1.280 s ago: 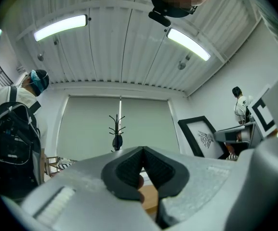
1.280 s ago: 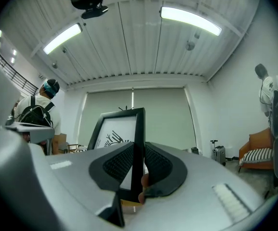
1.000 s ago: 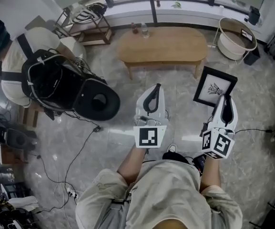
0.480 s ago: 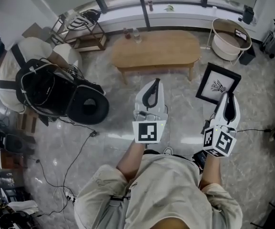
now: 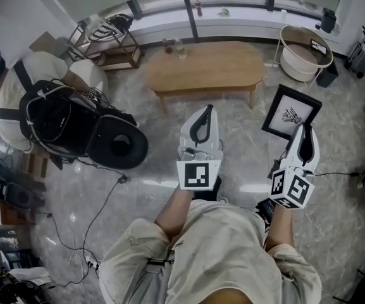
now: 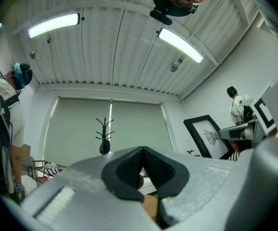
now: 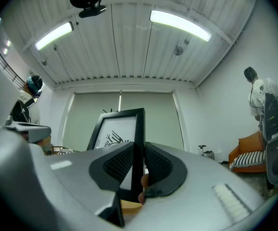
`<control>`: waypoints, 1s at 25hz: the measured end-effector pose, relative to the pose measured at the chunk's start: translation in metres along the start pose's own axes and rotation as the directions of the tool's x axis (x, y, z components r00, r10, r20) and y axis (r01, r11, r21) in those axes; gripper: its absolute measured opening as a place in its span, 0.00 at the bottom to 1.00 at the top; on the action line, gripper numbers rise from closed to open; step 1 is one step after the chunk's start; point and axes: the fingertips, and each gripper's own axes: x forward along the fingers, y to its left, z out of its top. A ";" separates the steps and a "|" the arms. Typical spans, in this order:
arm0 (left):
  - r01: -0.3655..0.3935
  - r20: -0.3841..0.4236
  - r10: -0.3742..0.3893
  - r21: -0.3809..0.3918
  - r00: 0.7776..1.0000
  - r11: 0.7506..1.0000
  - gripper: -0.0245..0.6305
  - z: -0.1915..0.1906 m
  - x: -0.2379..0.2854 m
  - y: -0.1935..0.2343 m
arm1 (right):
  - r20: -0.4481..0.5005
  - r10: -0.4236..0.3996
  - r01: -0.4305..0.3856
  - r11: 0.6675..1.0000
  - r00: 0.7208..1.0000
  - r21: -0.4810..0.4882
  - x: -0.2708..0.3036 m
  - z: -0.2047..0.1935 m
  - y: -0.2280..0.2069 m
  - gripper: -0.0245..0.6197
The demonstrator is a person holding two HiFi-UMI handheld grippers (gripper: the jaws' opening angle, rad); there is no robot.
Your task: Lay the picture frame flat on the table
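A black picture frame with a white print stands upright in the air, right of the wooden coffee table. My right gripper is shut on the frame's near edge. In the right gripper view the frame's black edge runs up between the two pads, which press on it from both sides. My left gripper hangs level in front of the table with its pads closed together and nothing between them. The left gripper view shows the frame off to its right.
Two small bottles stand at the table's far left end. A round white basket stand is at the back right, and a wire rack at the back left. Black bags and a round black case lie left, with cables on the floor.
Both grippers and the held frame have shifted slightly forward over the floor, and the table now sits a little further left in the head view. The jaws look the same.
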 end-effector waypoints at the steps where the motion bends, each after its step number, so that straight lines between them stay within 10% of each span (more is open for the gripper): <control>1: 0.000 0.000 0.000 0.001 1.000 1.000 0.04 -0.002 0.002 0.001 | -0.001 0.003 -0.003 1.000 1.000 -0.004 0.003 -0.001 0.001 0.15; 25: 0.003 0.011 -0.003 -0.013 1.000 1.000 0.04 -0.045 0.118 0.065 | -0.023 0.019 -0.020 0.999 1.000 -0.040 0.135 -0.042 0.045 0.15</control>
